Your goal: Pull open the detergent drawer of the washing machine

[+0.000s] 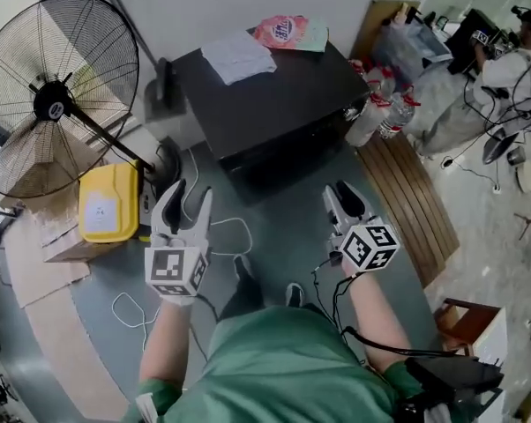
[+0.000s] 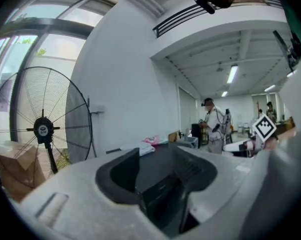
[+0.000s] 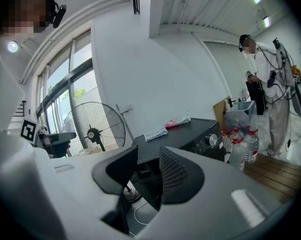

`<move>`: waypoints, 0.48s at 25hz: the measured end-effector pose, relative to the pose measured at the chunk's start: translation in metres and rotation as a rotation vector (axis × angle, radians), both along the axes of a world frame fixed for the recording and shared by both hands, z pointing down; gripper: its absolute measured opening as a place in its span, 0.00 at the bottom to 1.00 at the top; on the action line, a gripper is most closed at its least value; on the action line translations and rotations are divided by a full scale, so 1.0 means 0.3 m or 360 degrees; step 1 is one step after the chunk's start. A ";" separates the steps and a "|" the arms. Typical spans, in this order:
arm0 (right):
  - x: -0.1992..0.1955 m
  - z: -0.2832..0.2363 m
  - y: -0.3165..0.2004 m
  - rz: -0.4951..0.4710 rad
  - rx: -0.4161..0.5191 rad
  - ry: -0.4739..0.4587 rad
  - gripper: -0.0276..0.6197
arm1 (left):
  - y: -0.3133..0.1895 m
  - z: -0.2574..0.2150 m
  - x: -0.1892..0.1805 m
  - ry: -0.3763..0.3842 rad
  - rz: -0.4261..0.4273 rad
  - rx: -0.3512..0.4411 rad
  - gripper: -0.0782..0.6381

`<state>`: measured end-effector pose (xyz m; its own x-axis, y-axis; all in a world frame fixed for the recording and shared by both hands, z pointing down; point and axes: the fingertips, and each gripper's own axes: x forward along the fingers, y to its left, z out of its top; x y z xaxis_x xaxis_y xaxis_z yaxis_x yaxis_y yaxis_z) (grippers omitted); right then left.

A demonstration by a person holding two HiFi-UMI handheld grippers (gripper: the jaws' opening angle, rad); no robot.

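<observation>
Task not begun: your left gripper [image 1: 185, 203] & right gripper [image 1: 342, 199], jaws spread, empty, both short of black box-shaped washing machine [image 1: 274, 95]; detergent drawer prob. shut.

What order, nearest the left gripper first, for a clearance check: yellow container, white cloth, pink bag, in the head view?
1. Yellow container, low down at left.
2. White cloth, ahead on the washing machine.
3. Pink bag, behind the cloth.

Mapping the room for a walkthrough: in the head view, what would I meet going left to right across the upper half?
fan → washing machine → water bottles → person
</observation>
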<state>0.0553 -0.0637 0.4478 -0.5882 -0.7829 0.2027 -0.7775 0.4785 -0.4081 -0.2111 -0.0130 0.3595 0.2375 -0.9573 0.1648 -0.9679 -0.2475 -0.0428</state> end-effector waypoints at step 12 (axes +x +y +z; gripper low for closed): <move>-0.197 0.075 -0.131 0.0102 -0.0169 -0.0493 0.15 | -0.239 0.059 -0.206 -0.0025 0.0260 -0.0034 0.40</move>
